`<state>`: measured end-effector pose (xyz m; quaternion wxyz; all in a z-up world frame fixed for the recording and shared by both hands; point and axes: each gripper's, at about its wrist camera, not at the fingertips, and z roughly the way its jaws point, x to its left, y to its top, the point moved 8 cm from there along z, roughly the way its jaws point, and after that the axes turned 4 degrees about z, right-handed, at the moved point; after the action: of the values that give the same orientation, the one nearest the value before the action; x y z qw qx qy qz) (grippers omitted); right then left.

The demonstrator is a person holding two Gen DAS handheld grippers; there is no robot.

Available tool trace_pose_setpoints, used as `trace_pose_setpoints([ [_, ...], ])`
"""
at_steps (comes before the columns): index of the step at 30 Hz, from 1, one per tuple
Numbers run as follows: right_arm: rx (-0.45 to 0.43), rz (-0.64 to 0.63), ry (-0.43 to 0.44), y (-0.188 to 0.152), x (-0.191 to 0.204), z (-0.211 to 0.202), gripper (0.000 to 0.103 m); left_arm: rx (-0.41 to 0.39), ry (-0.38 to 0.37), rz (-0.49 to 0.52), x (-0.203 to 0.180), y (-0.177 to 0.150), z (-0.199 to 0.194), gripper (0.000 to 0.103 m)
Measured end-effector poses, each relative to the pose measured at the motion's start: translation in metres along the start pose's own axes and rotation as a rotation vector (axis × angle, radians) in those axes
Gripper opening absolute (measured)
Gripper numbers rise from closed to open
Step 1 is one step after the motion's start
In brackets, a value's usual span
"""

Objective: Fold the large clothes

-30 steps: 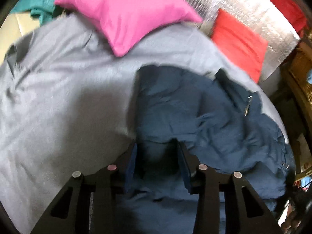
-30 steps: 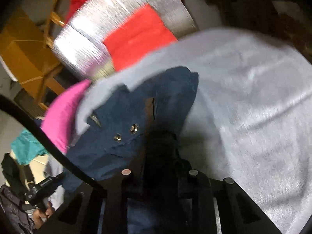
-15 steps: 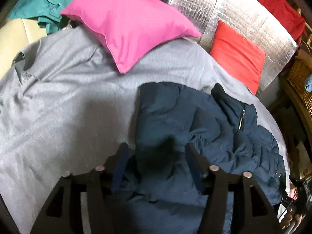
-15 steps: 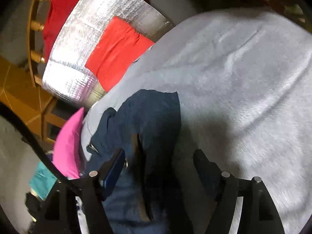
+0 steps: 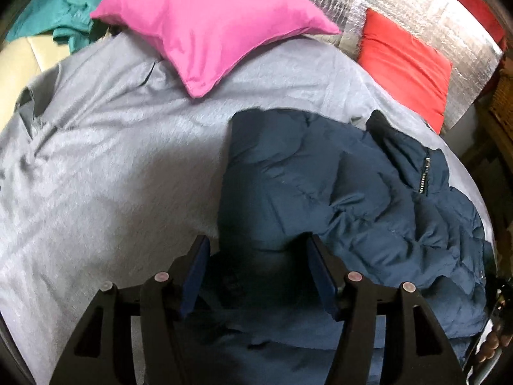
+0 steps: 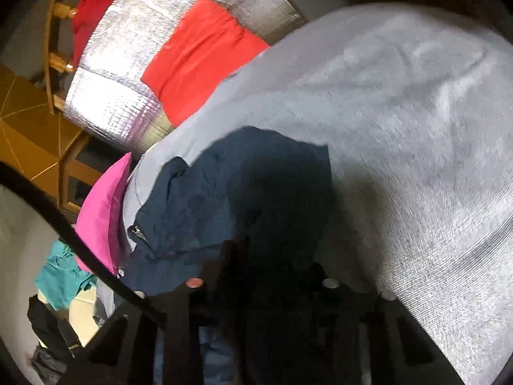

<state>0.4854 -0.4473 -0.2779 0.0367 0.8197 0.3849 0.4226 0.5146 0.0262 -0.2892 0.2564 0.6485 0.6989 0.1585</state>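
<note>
A navy puffer jacket [image 5: 320, 176] lies crumpled on the grey bed cover [image 5: 112, 160], its zip towards the right. My left gripper [image 5: 256, 250] hovers over the jacket's near left part. Its jaws stand wide apart, and the fabric lies under and between them without being pinched. In the right wrist view the jacket [image 6: 224, 192] bunches up in front of my right gripper [image 6: 275, 256]. Those jaws are closing, and dark jacket fabric fills the narrow gap between them. The fingertips sit in deep shadow.
A pink pillow [image 5: 208, 25] and a red cushion [image 5: 407, 64] lean at the head of the bed against a silver foil panel [image 5: 368, 0]. A teal garment [image 5: 70, 6] lies at the far left. Fingers of a hand [image 5: 493, 343] show at the lower right. Wooden furniture [image 6: 29, 122] stands beside the bed.
The left jaws let go of the jacket fold and widened. The right jaws opened wide, then narrowed again around jacket fabric as that gripper shifted closer to the jacket.
</note>
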Motion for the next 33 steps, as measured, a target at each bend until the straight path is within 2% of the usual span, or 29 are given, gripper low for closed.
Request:
trace_pose_setpoints([
  [3,-0.046,-0.030,0.012,0.004,0.013,-0.011,0.031,-0.026,0.019,0.026,-0.003,0.003,-0.007,0.063],
  [5,-0.039,-0.016,-0.001,0.002,0.007,-0.008,0.031,-0.001,0.042,0.024,0.000,0.000,-0.001,0.063],
  [6,-0.014,0.007,-0.028,-0.001,-0.003,0.001,0.040,0.020,0.044,0.020,0.003,-0.003,0.005,0.067],
  [8,0.016,0.044,-0.046,-0.007,-0.015,0.007,0.046,0.049,0.066,0.012,0.008,-0.009,0.012,0.076],
  [9,0.011,0.049,-0.039,-0.007,-0.014,0.004,0.053,0.052,0.075,0.009,0.010,-0.009,0.011,0.077],
  [10,0.014,0.046,-0.065,-0.007,-0.012,-0.001,0.057,0.053,0.077,0.008,0.010,-0.009,0.009,0.076],
  [11,0.009,0.043,-0.088,-0.007,-0.011,-0.006,0.066,0.049,0.082,0.010,0.009,-0.008,0.005,0.076],
  [14,-0.049,0.034,-0.112,-0.008,-0.006,-0.034,0.069,0.011,0.088,0.037,0.000,-0.004,-0.010,0.076],
  [16,-0.088,0.008,-0.111,-0.010,-0.001,-0.058,0.069,-0.048,0.066,0.069,-0.012,0.001,-0.028,0.076],
  [19,-0.115,-0.056,-0.069,-0.020,0.014,-0.087,0.063,-0.132,0.018,0.113,-0.032,0.004,-0.054,0.076],
  [21,-0.107,-0.100,-0.029,-0.029,0.028,-0.096,0.043,-0.163,-0.027,0.146,-0.049,0.003,-0.064,0.076],
  [23,-0.077,-0.140,0.006,-0.043,0.040,-0.097,0.040,-0.162,-0.067,0.181,-0.065,-0.004,-0.067,0.076],
  [26,-0.019,-0.190,0.039,-0.065,0.056,-0.087,0.036,-0.112,-0.095,0.226,-0.086,-0.017,-0.054,0.076],
  [28,0.021,-0.213,0.034,-0.078,0.061,-0.073,0.036,-0.046,-0.094,0.242,-0.092,-0.026,-0.038,0.076],
  [30,0.055,-0.223,0.015,-0.085,0.060,-0.060,0.036,0.044,-0.062,0.251,-0.092,-0.038,-0.013,0.076],
  [33,0.151,-0.201,-0.059,-0.093,0.044,-0.023,0.027,0.044,-0.041,0.269,-0.090,-0.038,-0.006,0.076],
])
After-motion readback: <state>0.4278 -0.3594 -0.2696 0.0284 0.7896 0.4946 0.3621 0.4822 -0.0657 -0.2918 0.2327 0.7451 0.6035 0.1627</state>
